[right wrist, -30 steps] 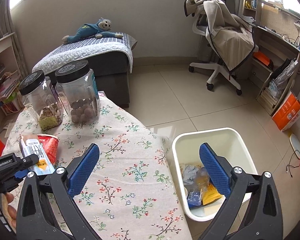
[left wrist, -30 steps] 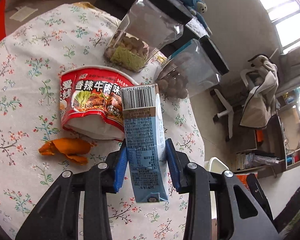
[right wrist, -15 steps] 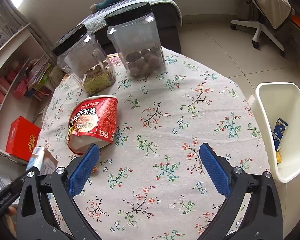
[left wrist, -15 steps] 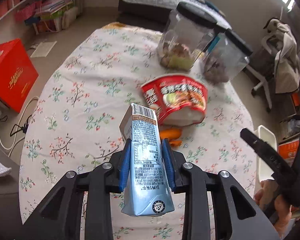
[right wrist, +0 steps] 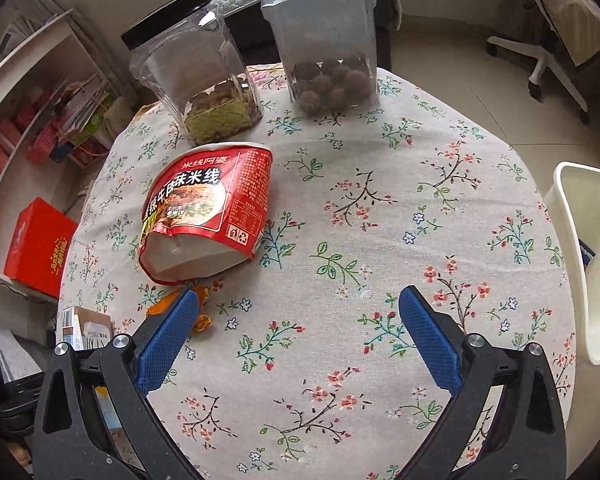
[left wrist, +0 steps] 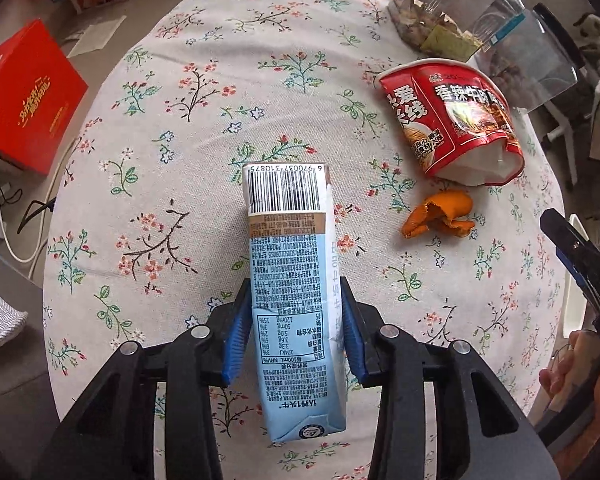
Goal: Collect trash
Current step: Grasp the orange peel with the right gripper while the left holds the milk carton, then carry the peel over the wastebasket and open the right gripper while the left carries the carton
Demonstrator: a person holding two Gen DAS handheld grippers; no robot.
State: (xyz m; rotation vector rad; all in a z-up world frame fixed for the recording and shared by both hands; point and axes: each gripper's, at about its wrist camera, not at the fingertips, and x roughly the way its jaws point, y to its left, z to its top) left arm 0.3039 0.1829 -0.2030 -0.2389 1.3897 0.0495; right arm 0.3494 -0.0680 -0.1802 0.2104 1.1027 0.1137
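- Two grippers: the left gripper is clamped on a carton above the table; the right gripper hangs with jaws wide apart and empty.
- Just beyond the right jaws lie peel and a crushed noodle cup.
- At the table's edge stands the bin; carton, peel and cup are not yet binned, so I judge most of the work is left.

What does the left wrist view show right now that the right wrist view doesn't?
Only left wrist: the left gripper clamping the milk carton, its barcode face readable, and the whole orange peel. Only right wrist: the open, empty right gripper and the white bin beside the table. Both: the red noodle cup, two jars and the floral tablecloth.
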